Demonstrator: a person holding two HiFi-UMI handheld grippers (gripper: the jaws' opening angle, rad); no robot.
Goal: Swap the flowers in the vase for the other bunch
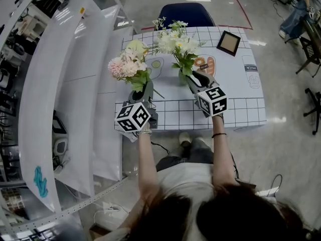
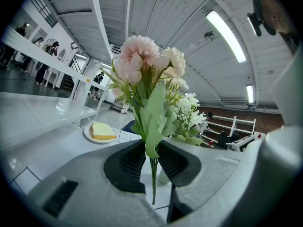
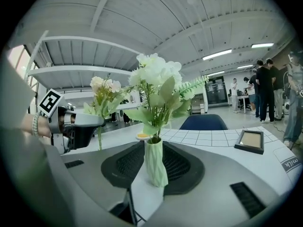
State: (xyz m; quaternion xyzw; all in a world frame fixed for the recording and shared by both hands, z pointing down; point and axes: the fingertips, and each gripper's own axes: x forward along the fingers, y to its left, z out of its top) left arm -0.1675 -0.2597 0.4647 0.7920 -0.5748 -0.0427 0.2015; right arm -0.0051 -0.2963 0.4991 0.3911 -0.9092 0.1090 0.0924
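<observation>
My left gripper (image 1: pixel 144 90) is shut on the stems of a pink and cream bunch (image 1: pixel 128 63), which it holds upright above the table's left part. In the left gripper view the thin green stems (image 2: pixel 152 174) run down between the dark pads, with the blooms (image 2: pixel 147 63) above. My right gripper (image 1: pixel 193 80) is shut on a pale green ribbed vase (image 3: pixel 155 162), which carries the white bunch (image 3: pixel 158 79). That white bunch (image 1: pixel 175 41) stands just right of the pink one. The right gripper view also shows the left gripper (image 3: pixel 78 124) and its pink bunch (image 3: pixel 104 91).
A white table with a grid mat (image 1: pixel 241 109) holds a small picture frame (image 1: pixel 228 42) at the back right and a plate with a yellow slice (image 2: pixel 100 132). A blue chair (image 1: pixel 186 14) stands behind the table. White shelving (image 1: pixel 55 84) runs along the left. People stand far off (image 3: pixel 265 89).
</observation>
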